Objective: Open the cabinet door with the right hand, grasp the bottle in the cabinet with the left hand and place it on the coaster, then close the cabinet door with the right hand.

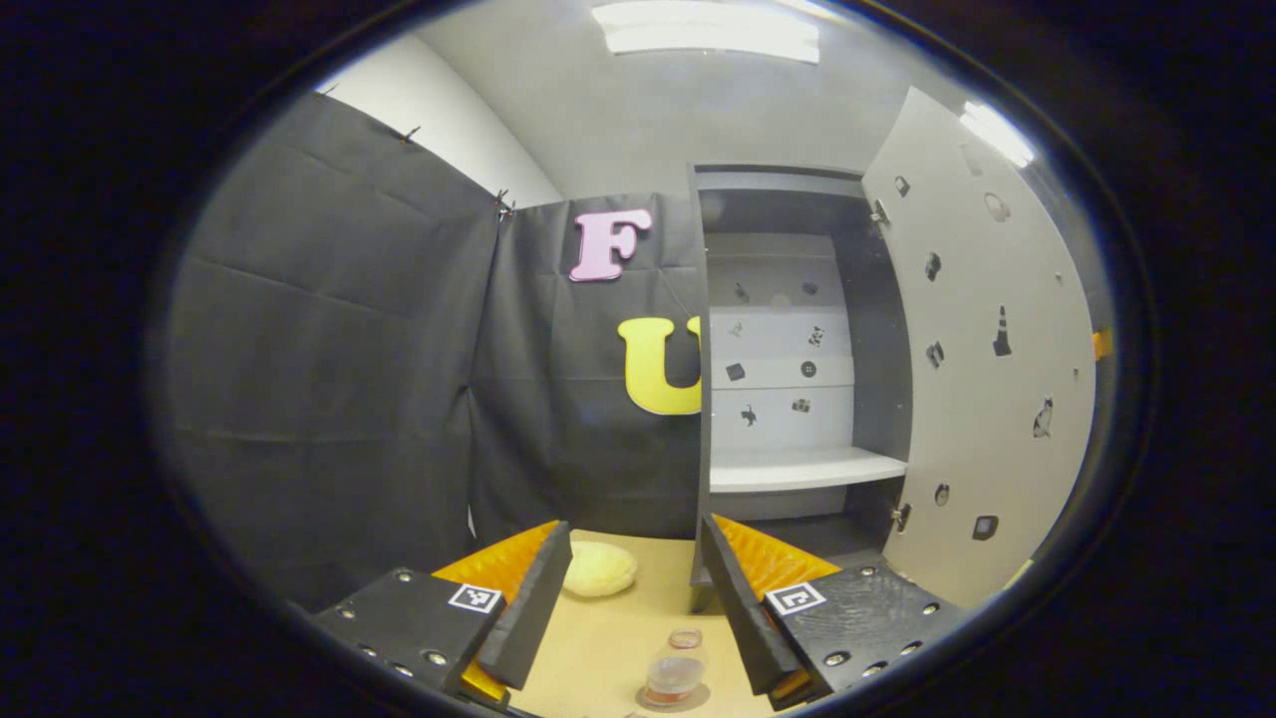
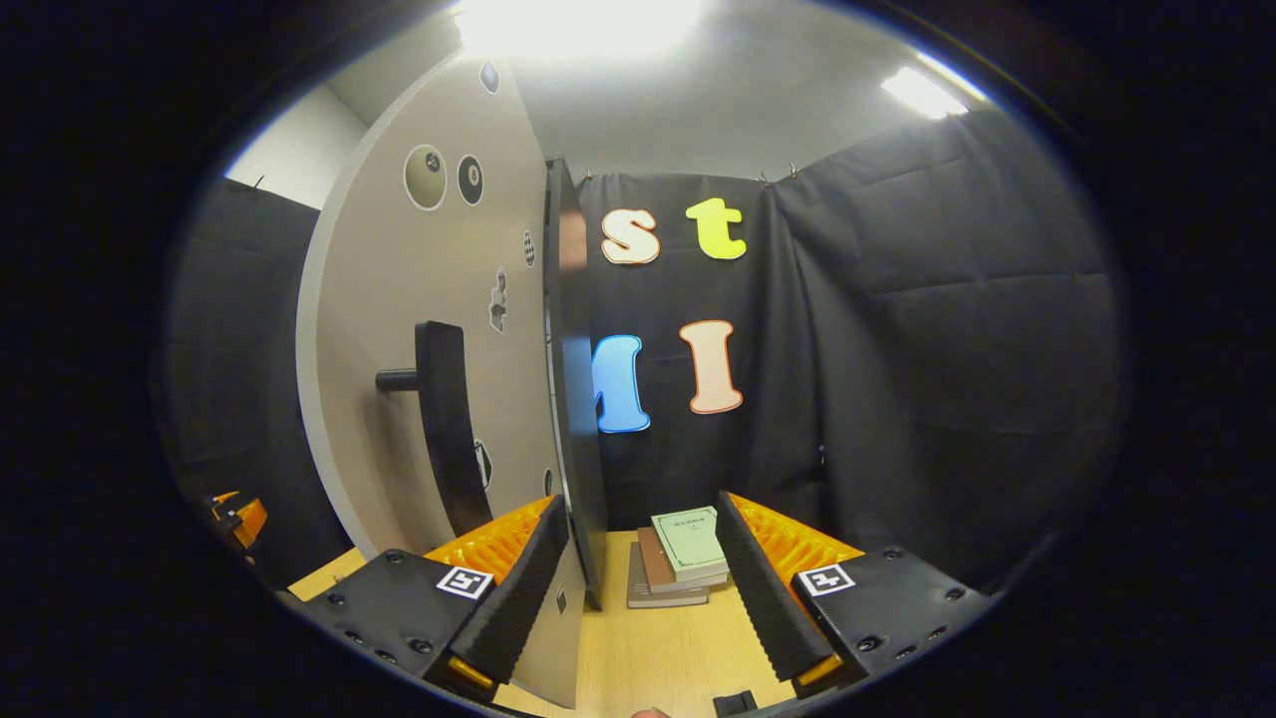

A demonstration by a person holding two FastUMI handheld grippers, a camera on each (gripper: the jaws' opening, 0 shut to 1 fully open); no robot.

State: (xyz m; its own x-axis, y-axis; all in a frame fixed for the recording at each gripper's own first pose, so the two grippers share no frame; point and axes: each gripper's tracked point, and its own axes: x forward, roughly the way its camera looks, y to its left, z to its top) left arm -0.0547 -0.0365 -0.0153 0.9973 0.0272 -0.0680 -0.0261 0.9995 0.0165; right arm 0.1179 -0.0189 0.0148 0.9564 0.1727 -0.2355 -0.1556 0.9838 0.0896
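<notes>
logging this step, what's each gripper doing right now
Left gripper: open, holding nothing, above the bottle on the coaster.
Right gripper: open, holding nothing, beside the edge of the open cabinet door.

Clear glossy bottle (image 1: 675, 670), matt smooth cabinet door (image 1: 982, 389), pale wood-look table (image 1: 608, 638) — paper-covered books (image 2: 683, 558)

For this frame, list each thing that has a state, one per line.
Cabinet door: swung wide open.
Bottle: upright on the coaster, out of the cabinet.
Cabinet shelf: bare.
Left tongs: open, holding nothing.
Right tongs: open, the door's edge between the fingers, not gripped.
Books: stacked flat on the table.
</notes>
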